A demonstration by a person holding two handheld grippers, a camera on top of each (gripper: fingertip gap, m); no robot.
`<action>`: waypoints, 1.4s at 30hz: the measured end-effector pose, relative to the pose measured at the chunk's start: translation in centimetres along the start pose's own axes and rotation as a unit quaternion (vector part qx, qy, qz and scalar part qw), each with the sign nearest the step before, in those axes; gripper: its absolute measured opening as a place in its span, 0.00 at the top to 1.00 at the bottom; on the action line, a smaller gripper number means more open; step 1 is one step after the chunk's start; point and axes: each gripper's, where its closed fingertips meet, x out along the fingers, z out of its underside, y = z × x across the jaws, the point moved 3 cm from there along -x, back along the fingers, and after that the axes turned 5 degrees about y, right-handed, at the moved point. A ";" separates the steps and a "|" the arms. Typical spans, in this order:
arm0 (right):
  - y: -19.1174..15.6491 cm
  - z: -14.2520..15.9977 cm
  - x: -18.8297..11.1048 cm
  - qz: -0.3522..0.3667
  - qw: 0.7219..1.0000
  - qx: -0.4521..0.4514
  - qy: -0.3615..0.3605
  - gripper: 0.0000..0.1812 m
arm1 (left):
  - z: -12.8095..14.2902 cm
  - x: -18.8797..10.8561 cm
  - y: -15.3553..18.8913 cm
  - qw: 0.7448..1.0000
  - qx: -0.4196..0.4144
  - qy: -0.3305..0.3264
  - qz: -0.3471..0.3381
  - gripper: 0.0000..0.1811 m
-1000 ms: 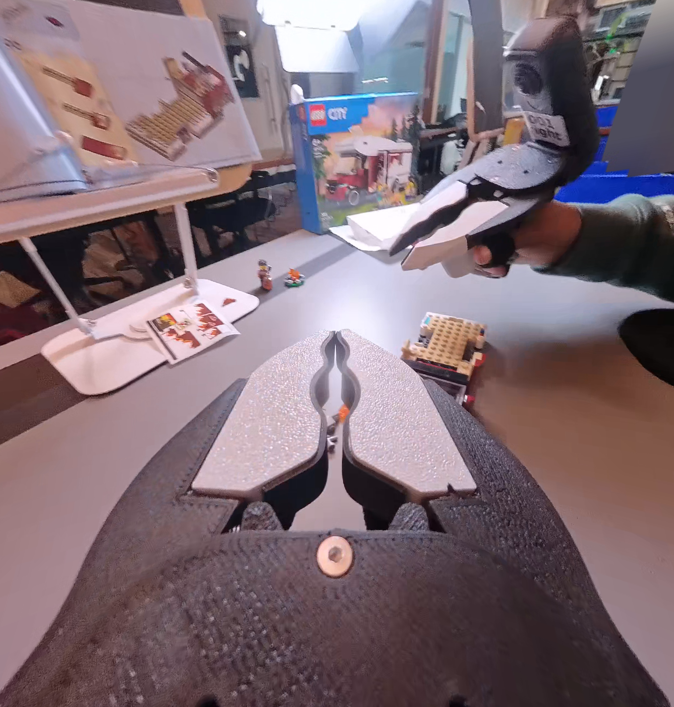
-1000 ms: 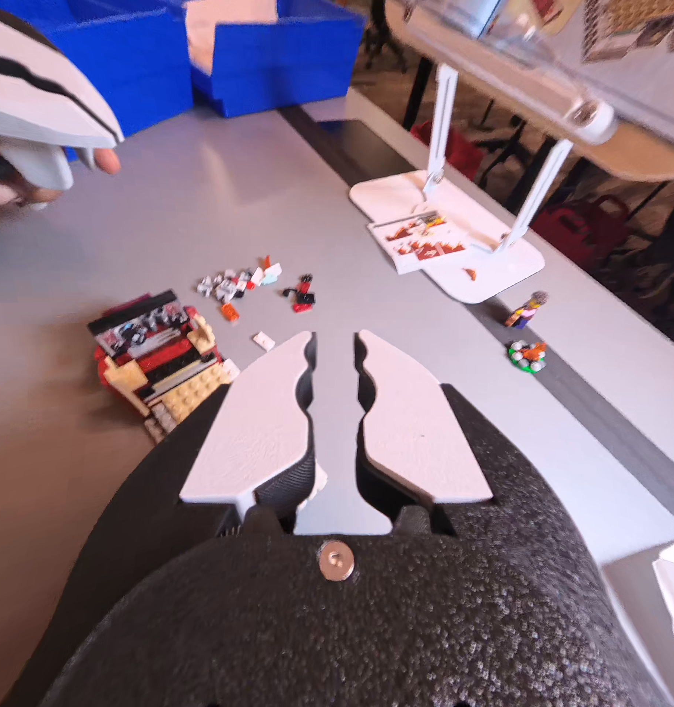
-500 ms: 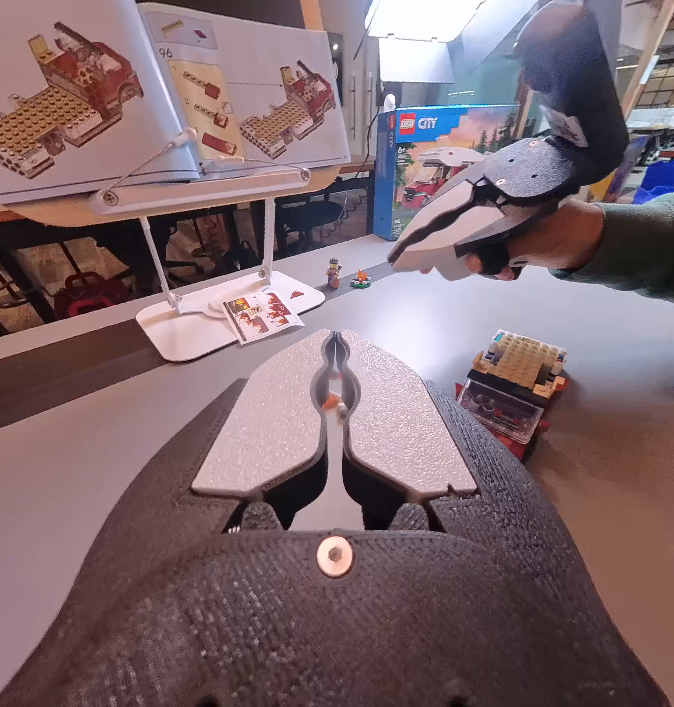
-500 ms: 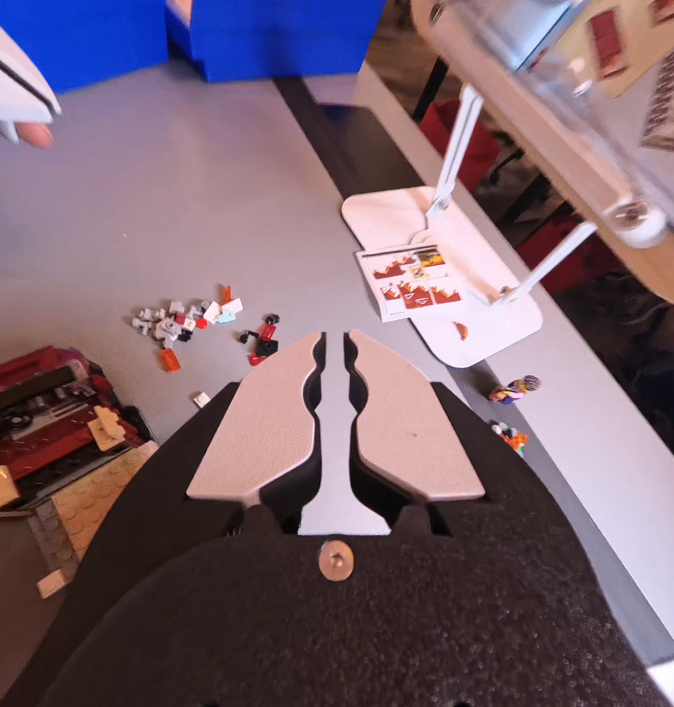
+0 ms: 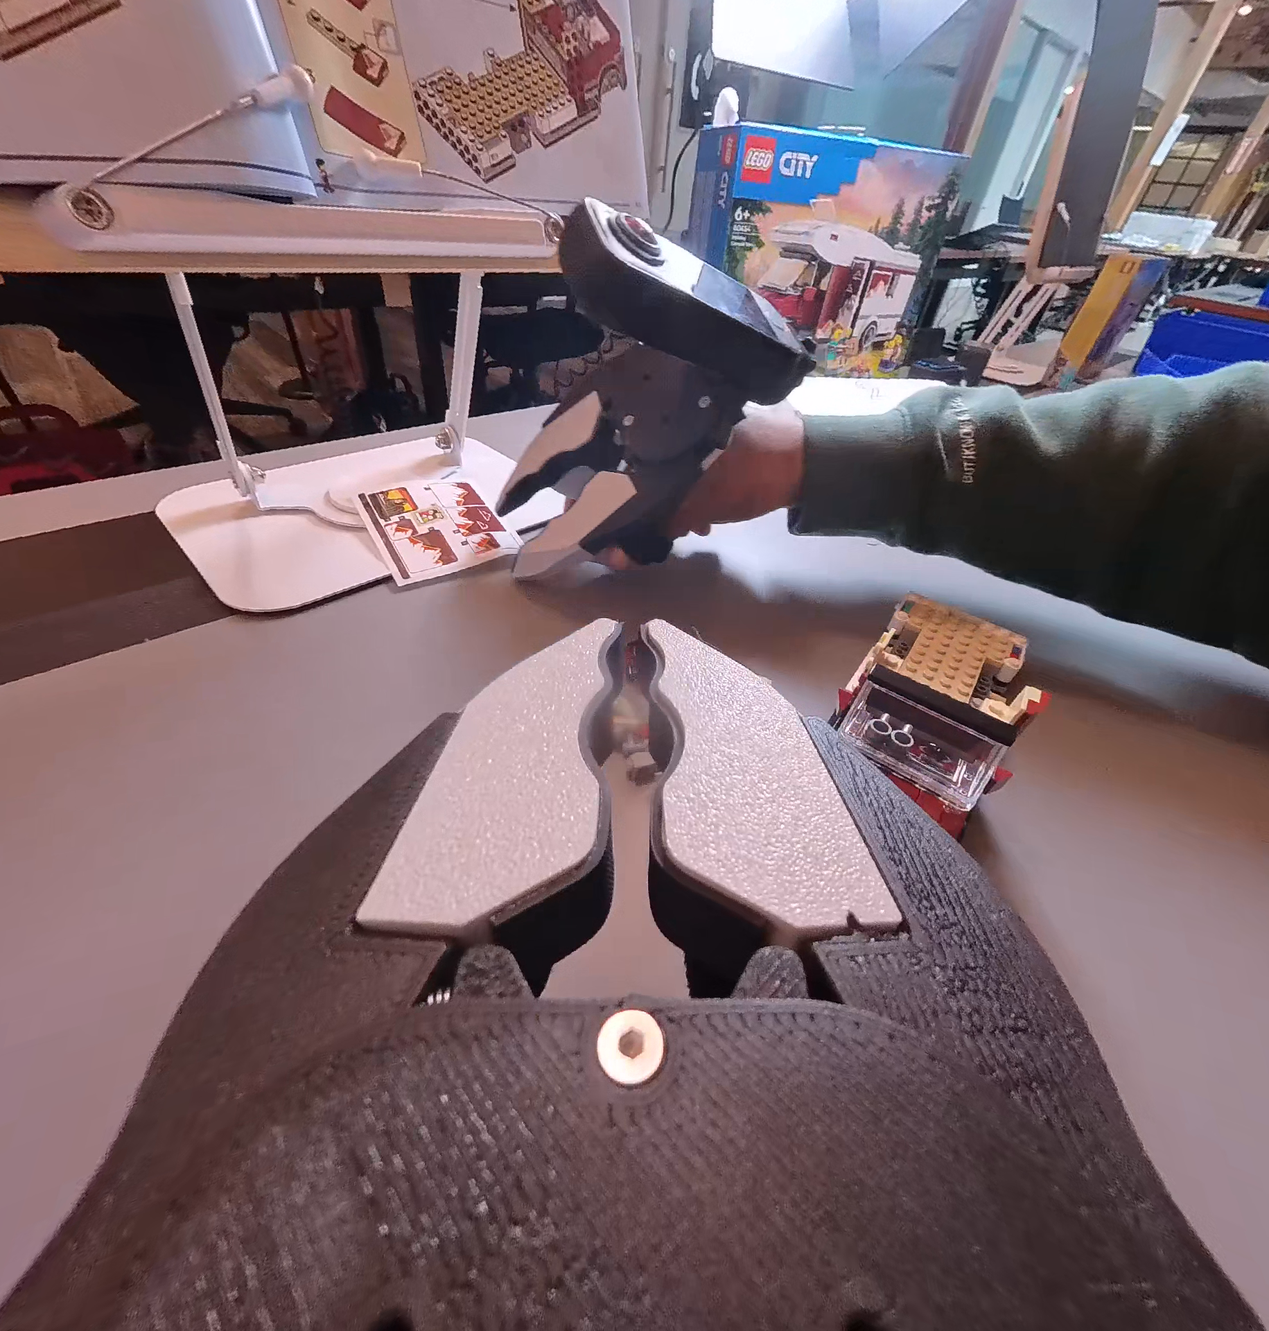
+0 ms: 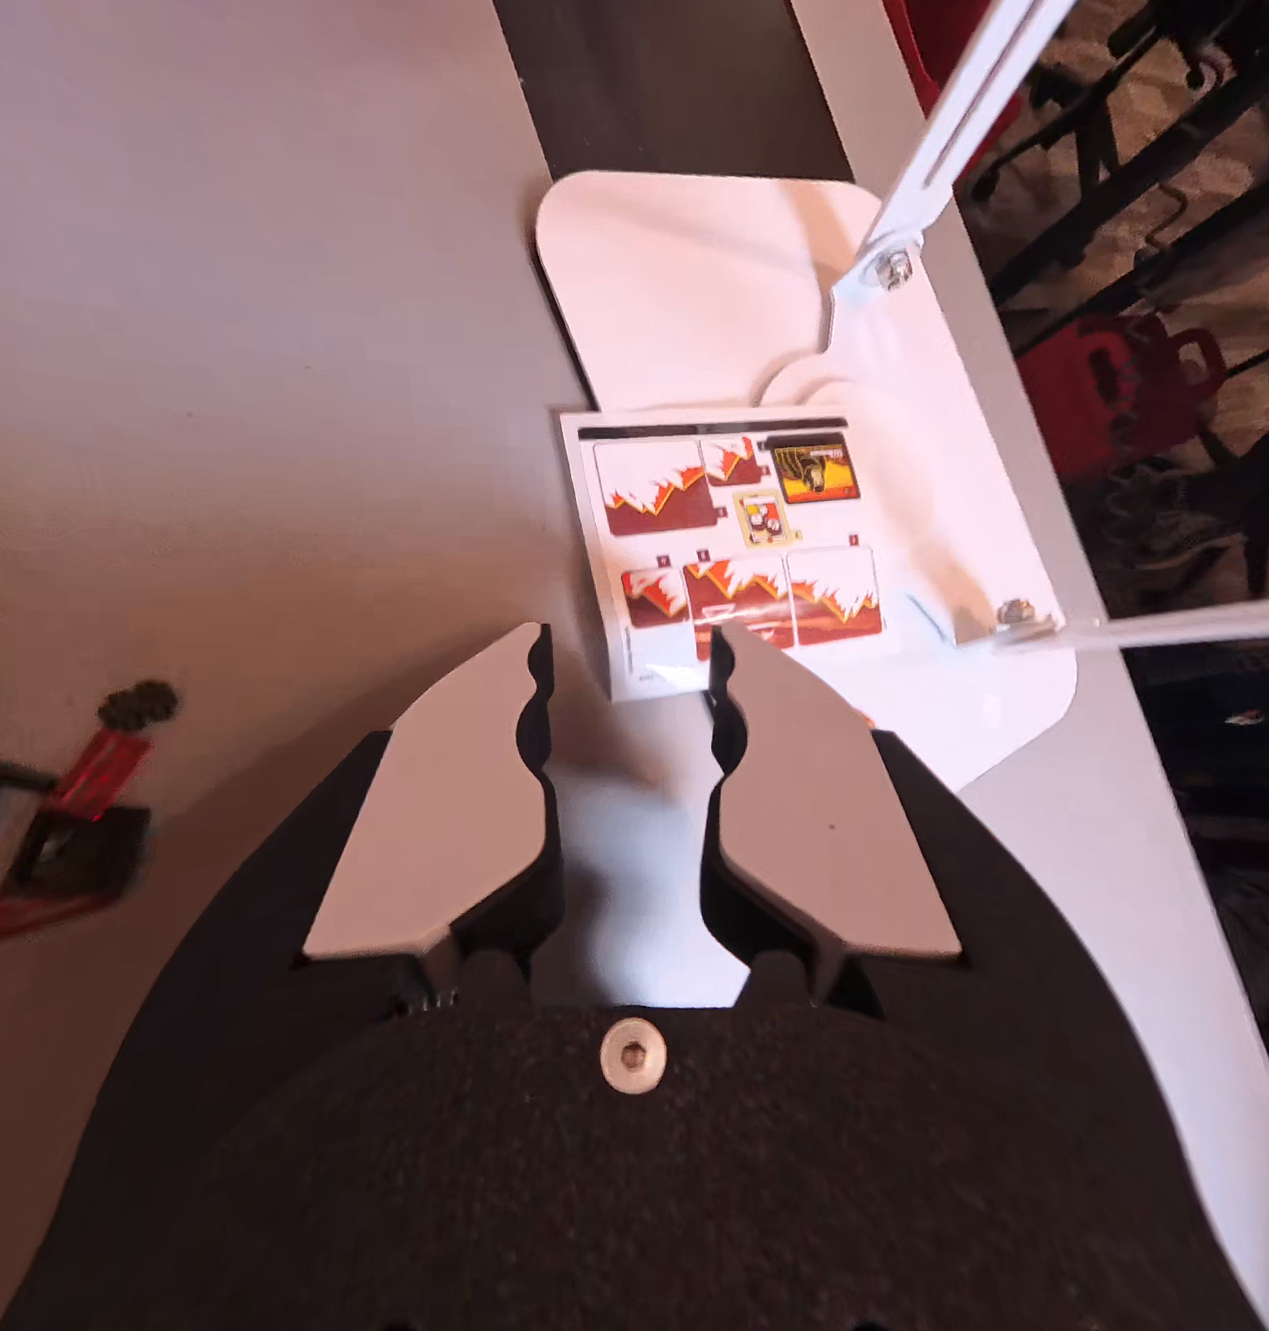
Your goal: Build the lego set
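Your right gripper (image 6: 628, 641) is spread wide and empty with the sticker sheet (image 6: 732, 547) just past its tips, so pinch that thin, floppy, featherlight paper by its near overhanging edge, gently.

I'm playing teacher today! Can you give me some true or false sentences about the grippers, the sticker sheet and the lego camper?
1. The right gripper is open, just above the sticker sheet. True.
2. The sticker sheet lies partly on the white stand base. True.
3. The left gripper is wide open. False: its fingers are nearly together, holding nothing.
4. The right gripper is holding the lego camper. False: the camper sits on the table, untouched.
5. The lego box stands at the back. True.
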 end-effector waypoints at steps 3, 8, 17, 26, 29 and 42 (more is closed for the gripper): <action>0.3 -0.4 0.7 0.019 0.999 -0.040 -0.021 0.84 | 0.3 0.2 0.2 1.000 -0.004 -0.007 0.009 0.98; 0.8 0.4 1.1 0.046 0.995 -0.071 -0.048 0.99 | 0.5 0.3 0.6 1.000 -0.007 -0.013 0.021 0.98; -0.3 -0.1 -2.7 0.069 0.994 -0.087 -0.004 1.00 | 0.8 0.4 0.7 0.999 -0.021 -0.020 0.026 0.98; -6.0 -2.7 -14.8 0.106 0.983 -0.122 0.093 1.00 | 0.8 0.9 1.7 0.983 -0.159 -0.013 0.095 0.83; -8.6 -3.3 -17.9 0.129 0.975 -0.135 0.123 1.00 | 0.9 1.2 2.7 0.954 -0.261 -0.021 0.144 0.77; -17.8 -5.7 -22.7 0.230 0.897 -0.317 0.207 1.00 | -1.9 0.3 6.2 0.826 -0.494 0.047 0.267 0.77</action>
